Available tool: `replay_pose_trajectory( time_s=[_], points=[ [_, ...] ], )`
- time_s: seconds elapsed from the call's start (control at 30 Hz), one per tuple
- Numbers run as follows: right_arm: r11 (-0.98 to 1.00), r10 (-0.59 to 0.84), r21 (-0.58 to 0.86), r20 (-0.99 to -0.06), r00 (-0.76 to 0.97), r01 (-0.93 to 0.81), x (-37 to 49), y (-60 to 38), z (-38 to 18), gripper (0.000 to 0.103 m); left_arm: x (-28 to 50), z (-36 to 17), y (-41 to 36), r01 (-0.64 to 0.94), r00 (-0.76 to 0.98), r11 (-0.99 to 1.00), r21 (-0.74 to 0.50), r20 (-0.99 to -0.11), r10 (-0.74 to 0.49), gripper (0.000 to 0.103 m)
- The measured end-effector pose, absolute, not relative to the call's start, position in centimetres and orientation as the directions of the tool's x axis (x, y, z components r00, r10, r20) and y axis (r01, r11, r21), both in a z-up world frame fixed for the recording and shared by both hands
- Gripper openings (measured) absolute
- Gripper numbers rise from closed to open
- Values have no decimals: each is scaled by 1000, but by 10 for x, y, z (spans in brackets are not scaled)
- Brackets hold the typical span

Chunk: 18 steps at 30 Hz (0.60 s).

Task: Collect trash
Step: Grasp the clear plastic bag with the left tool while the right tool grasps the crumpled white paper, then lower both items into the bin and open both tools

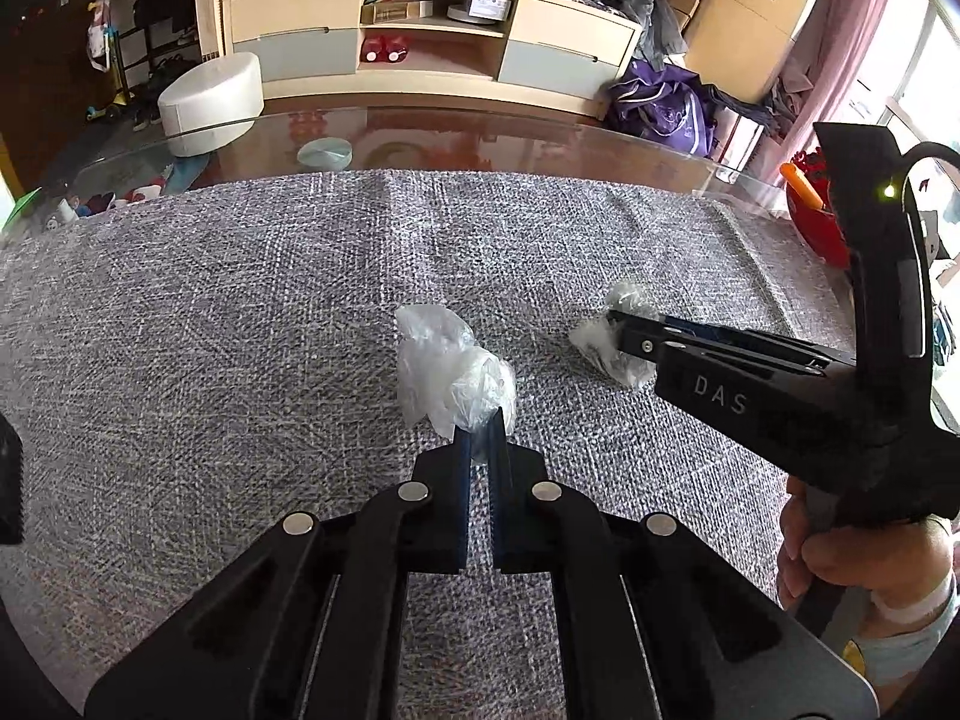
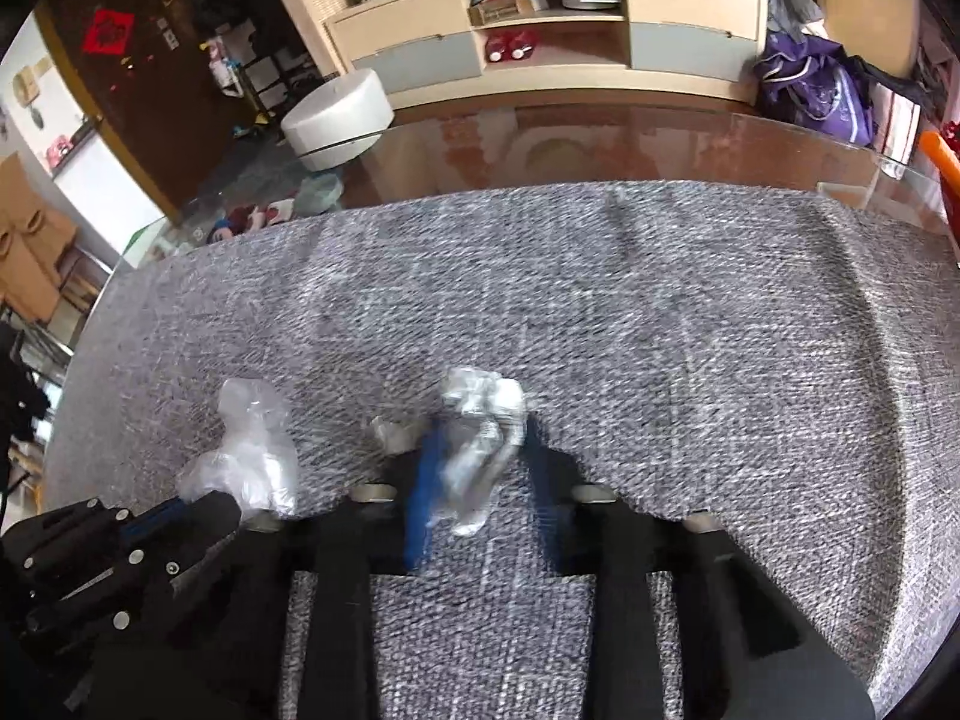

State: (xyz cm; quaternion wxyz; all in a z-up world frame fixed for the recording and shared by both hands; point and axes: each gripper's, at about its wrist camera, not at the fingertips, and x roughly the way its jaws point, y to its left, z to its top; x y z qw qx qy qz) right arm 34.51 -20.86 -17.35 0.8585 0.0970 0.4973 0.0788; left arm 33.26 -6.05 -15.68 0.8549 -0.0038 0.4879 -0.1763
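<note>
The left claw is clamped on the near edge of a clear plastic wad lying on the grey cloth over the table. To its right, the right claw pinches a crumpled wrapper just ahead of its fingertips.

Bright daylight, seemingly from the window; fisheye-bent edges, glare on glass, motion-blurred right wrist view.
</note>
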Motion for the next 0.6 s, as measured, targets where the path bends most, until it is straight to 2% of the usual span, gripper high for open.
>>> replay_pose_trajectory(
  time_s=[0.3,0.6],
  points=[
    [970,230,238,-805,547,-59,289,-221,-121,18,288,-116,-59,331,504,928,-170,-800,-326,4],
    [975,207,212,-782,588,-62,206,-233,-78,18,211,-82,-59,377,533,910,-170,-764,-364,4]
  ],
)
